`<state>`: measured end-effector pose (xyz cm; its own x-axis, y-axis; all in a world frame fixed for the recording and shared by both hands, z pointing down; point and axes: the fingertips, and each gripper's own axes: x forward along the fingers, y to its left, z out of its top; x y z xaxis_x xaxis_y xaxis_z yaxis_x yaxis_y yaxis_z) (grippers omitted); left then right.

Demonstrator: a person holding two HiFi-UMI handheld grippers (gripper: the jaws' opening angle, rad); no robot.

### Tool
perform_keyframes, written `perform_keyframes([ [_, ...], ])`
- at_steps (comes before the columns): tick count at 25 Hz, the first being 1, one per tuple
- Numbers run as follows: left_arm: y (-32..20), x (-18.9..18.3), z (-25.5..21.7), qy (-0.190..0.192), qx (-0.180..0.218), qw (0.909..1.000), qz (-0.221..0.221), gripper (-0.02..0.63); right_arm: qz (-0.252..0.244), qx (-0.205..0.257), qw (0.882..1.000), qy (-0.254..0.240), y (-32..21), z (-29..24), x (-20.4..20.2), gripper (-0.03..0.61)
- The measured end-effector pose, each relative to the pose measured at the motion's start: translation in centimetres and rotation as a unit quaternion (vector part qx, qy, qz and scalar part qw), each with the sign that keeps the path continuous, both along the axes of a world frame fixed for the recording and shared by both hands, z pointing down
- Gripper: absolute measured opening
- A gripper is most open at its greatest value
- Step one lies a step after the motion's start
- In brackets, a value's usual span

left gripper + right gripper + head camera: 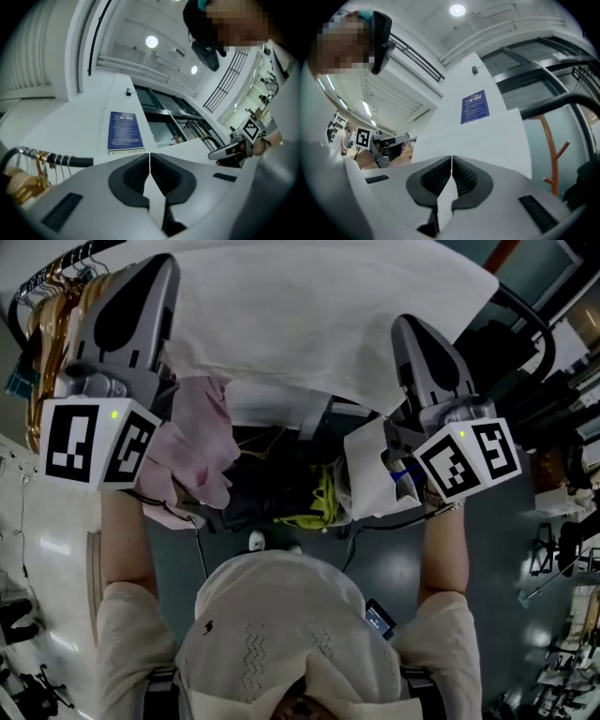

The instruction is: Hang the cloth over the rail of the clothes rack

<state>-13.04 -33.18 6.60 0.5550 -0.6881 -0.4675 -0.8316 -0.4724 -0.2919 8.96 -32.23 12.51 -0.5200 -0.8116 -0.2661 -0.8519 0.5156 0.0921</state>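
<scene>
Holding cloth [319, 315] spread along the rail [77, 161]: your left gripper [150, 165] and right gripper [452, 169] each clamp an edge, likely for even draping.

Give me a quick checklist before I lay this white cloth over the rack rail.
1. Left gripper shut on the white cloth: ok.
2. Right gripper shut on the white cloth: ok.
3. White cloth spread wide between both grippers, not bunched: ok.
4. Wooden hangers clear of the white cloth, bunched to the left of the left gripper: ok.
5. White cloth lying across the black rail: cannot tell; the cloth hides the rail's middle.
</scene>
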Motion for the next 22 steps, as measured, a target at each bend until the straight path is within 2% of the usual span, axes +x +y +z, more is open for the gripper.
perform_keyframes([
  [3,0.9,3.4,5.6,-0.01,-0.032,0.9992,0.024,0.02,-0.042,-0.027,0.999,0.006,0.1,4.0,-2.3,0.018],
  [7,0.1,6.2,14.7,-0.016,-0.117,0.9928,0.023,0.02,-0.058,-0.07,0.996,0.001,0.2,11.3,-5.4,0.018],
  [10,-0.2,7.3,19.5,-0.016,-0.135,0.9907,-0.005,0.02,-0.106,-0.092,0.99,0.026,1.2,17.0,-8.7,0.018],
  [12,0.2,8.2,21.9,-0.019,-0.148,0.9888,-0.004,0.02,-0.116,-0.109,0.986,0.042,2.0,20.3,-9.9,0.019],
  [18,1.5,10.7,28.7,-0.049,-0.212,0.9747,0.051,0.02,-0.038,-0.151,0.988,0.015,2.5,26.0,-8.2,0.018],
  [22,2.4,11.7,33.6,-0.067,-0.246,0.9655,0.055,0.02,-0.017,-0.167,0.986,0.017,3.3,29.2,-7.2,0.018],
])
